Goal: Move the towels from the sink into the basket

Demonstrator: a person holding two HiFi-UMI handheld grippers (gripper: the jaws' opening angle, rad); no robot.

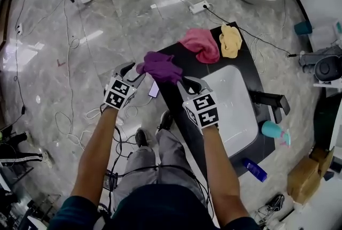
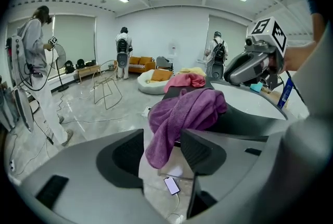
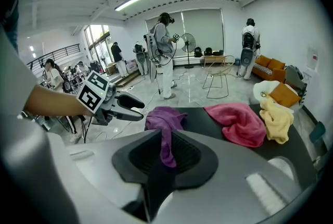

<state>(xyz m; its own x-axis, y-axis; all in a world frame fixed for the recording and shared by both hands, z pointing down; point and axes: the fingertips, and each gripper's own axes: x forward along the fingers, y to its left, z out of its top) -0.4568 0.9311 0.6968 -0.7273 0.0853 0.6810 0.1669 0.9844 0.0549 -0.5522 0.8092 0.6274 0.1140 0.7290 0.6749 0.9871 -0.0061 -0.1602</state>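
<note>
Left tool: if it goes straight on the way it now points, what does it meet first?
Probably the purple towel: a corner hangs between the open jaws, though depth is unclear.

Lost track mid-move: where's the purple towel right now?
In the head view the purple towel sits at the counter's left edge beside the sink, pinched by the right gripper.

— What colours are the towels?
— One purple towel point(image 1: 160, 67), one pink towel point(image 1: 200, 44), one pale yellow towel point(image 1: 231, 40).
— And under them?
— A black table point(image 1: 251, 71) with a white sink point(image 1: 232, 106), on a grey marbled floor point(image 1: 107, 20) with pale veins.
— The tools?
— The left tool point(image 1: 133, 73) and the right tool point(image 1: 187, 83) are dark grey, and their cubes are patterned in black-and-white squares.
— Bottles?
— A teal spray bottle point(image 1: 273, 130) and a deep blue bottle point(image 1: 255, 169).
</note>
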